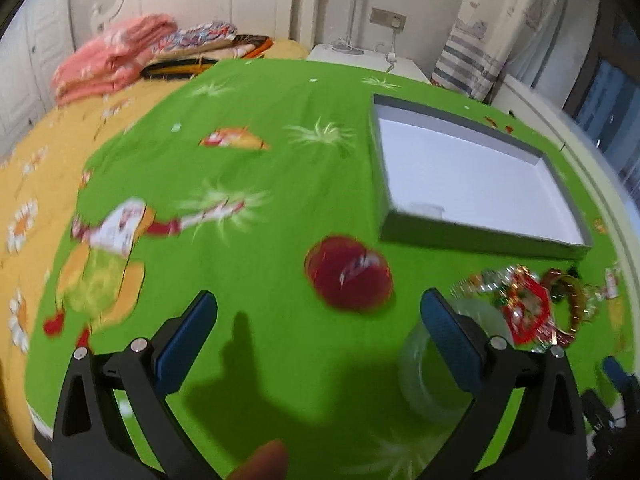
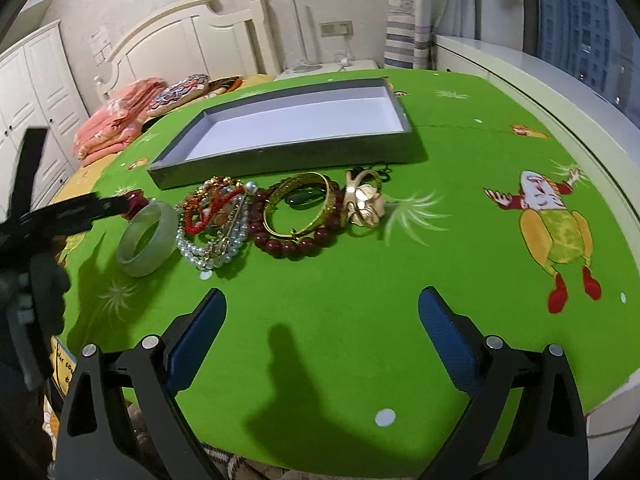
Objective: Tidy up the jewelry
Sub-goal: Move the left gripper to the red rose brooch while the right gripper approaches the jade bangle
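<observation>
While the grey tray (image 2: pixel 280 156) lies bare | jewelry pile (image 2: pixel 256 216) beside it | both jaws wide

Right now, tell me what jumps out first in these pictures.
The bright green cartoon-print cloth fills both views. On it, a row of jewelry lies before an empty grey tray: a pale jade bangle, dark red beads and a gold bangle. Both tongs, left and right, are open and hold nothing.

Left wrist view is motion-blurred: the jewelry pile (image 1: pixel 524 304) cannot be resolved into pieces, the pale bangle (image 1: pixel 428 376) is partly hidden behind a gripper finger (image 1: pixel 452 340), and a fingertip (image 1: pixel 264 462) is cut off at the bottom edge.
</observation>
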Motion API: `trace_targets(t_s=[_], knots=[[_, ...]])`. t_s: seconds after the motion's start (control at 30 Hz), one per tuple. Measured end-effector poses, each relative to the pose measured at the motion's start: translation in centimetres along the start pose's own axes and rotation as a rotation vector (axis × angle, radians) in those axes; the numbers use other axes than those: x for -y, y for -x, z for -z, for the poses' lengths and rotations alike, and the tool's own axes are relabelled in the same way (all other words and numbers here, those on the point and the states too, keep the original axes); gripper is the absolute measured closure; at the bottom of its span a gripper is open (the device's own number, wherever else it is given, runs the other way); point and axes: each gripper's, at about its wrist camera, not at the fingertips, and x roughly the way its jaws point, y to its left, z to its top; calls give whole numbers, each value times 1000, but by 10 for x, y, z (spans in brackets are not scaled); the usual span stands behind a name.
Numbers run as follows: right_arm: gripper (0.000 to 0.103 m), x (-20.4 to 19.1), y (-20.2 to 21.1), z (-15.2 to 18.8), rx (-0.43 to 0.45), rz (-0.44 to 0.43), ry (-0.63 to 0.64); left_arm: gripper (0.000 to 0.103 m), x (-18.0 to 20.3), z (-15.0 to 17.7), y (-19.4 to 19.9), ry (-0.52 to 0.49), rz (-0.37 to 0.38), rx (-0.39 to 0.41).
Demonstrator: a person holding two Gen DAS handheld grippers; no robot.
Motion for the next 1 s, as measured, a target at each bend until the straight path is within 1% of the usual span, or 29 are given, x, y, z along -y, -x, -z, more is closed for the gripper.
trace_targets(t_s=[0.13, 0.23, 0.3, 0.4, 0.43, 0.5, 0.53, 0.6, 0.67, 0.7, 0.73, 0.8, 0.87, 1.0], knots=[[11, 11, -4, -6, 4, -7, -32, 7, 9, -12, -7, -32, -22, -3], [11, 17, -10, -8, -3, -5, -53, 7, 18, -18, -13, -88, -67, 1], [11, 18, -13, -9, -7, -5, -58, 7, 23, -18, -20, -138, -92, -13], [11, 17, -15, -12, -10, -11, -55, 7, 25, -21, -34, -188, -182, -31], [11, 15, -15, -12, -10, -9, -45, 7, 24, -23, -36, -195, -198, -29], [11, 8, -16, -14, -6, -4, -18, 11, 22, -27, -35, -209, -234, -7], [11, 4, -16, -15, -7, -8, -6, 16, 21, -28, -32, -210, -244, 7], [11, -8, -19, -18, -13, -32, 33, 17, 12, -31, -17, -175, -237, 63], [11, -22, -22, -19, -17, -53, 70, 17, 0, -31, -7, -142, -234, 90], [11, -29, -24, -20, -22, -66, 88, 17, -14, -33, -4, -101, -239, 101], [11, -39, -26, -21, -26, -80, 111, 17, -22, -32, -2, -76, -242, 101], [11, -57, -29, -24, -26, -100, 159, 17, -59, -34, 1, 36, -223, 101], [11, -71, -31, -25, -27, -115, 199, 17, -85, -34, 4, 99, -216, 97], [11, -95, -38, -28, -46, -160, 250, 17, -120, -20, 6, 144, -241, 76]])
